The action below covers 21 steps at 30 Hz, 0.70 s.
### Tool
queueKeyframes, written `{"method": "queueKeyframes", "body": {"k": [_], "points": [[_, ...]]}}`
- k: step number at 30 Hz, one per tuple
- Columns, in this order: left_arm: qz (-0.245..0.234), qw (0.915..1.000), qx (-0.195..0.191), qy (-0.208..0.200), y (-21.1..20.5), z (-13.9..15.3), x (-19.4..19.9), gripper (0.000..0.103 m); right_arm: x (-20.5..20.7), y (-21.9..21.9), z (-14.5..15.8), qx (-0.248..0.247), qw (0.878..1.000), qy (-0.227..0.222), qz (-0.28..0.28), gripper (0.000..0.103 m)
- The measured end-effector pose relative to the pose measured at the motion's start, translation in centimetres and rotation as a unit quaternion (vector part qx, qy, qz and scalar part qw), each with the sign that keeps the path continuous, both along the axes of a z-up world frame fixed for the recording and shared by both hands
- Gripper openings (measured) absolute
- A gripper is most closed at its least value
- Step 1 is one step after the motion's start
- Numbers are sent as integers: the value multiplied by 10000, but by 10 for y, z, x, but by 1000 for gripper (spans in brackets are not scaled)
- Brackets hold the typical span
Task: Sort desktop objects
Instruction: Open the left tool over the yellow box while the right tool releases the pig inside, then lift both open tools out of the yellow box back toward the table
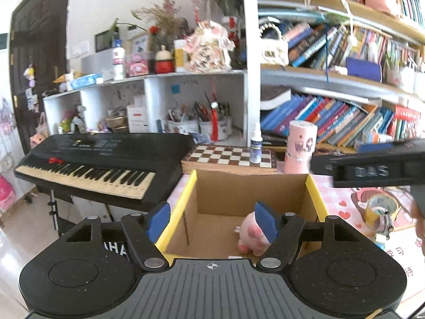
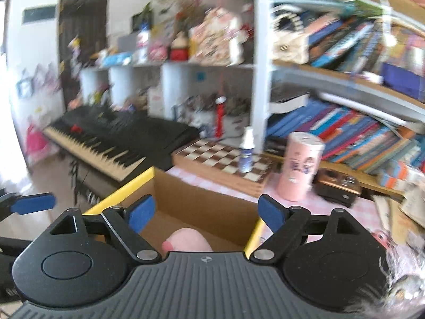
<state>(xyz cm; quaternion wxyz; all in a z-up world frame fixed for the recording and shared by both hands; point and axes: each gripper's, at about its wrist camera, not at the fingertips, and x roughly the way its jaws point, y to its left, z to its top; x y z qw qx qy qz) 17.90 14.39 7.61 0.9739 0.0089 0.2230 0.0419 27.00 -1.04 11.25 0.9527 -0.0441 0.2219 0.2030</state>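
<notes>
An open cardboard box point(image 1: 314, 194) with yellow flaps stands on the pink desk, and a pink plush pig point(image 1: 251, 235) lies on its floor. My left gripper point(image 1: 212, 222) hangs open over the box, its blue pads apart and empty; the right pad overlaps the pig in the picture without gripping it. In the right wrist view the same box point(image 2: 186, 199) is below my right gripper point(image 2: 205, 214), which is open and empty. The pig point(image 2: 187, 240) shows just above the gripper body. The right gripper's black body point(image 1: 377, 170) reaches in at the left view's right edge.
A black keyboard point(image 1: 101, 164) stands left of the box. Behind it lie a chessboard point(image 1: 228, 156) with a small spray bottle point(image 1: 256, 145), a pink cylinder point(image 1: 300, 147) and full bookshelves. A tape roll point(image 1: 381, 208) sits on the desk to the right. A dark camera point(image 2: 338, 186) rests near the books.
</notes>
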Motion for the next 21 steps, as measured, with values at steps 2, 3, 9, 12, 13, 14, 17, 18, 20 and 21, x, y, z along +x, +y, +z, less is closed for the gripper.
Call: {"method": "queueKeyframes", "body": {"k": [2,3,9,12,13,14,17,18,20,21], "points": [[62,9999,-63,-55,5,1,-12,73,-14,-7,0,92,9997,-71,-203,85],[87,9999,-76,-69,6,0,-17,74,-22,-10,0,134,9993,-112,-316,85],[194,9997,-126,-29,15,-7,-55,75,-74,-24,-5,351,9953,-263,-868,85],[249,9996,-154,2,18,-14,-75,75,-104,-25,-14,398,9933,-244,-1055,85],[256,9995,-177,22,19,-16,-82,75,-114,-26,-17,390,9928,-249,-1107,85],[250,9995,-200,54,19,-19,-88,75,-124,-26,-20,370,9922,-236,-1168,85],[216,9993,-228,184,19,-26,-104,75,-151,-24,-32,342,9910,-153,-1282,85],[200,9993,-226,212,20,-28,-109,75,-161,-24,-37,327,9905,-113,-1329,85],[189,9993,-207,246,18,-32,-121,75,-177,-23,-44,297,9900,-37,-1381,85],[189,9993,-197,253,17,-34,-125,75,-186,-23,-48,279,9898,-7,-1397,85]]}}
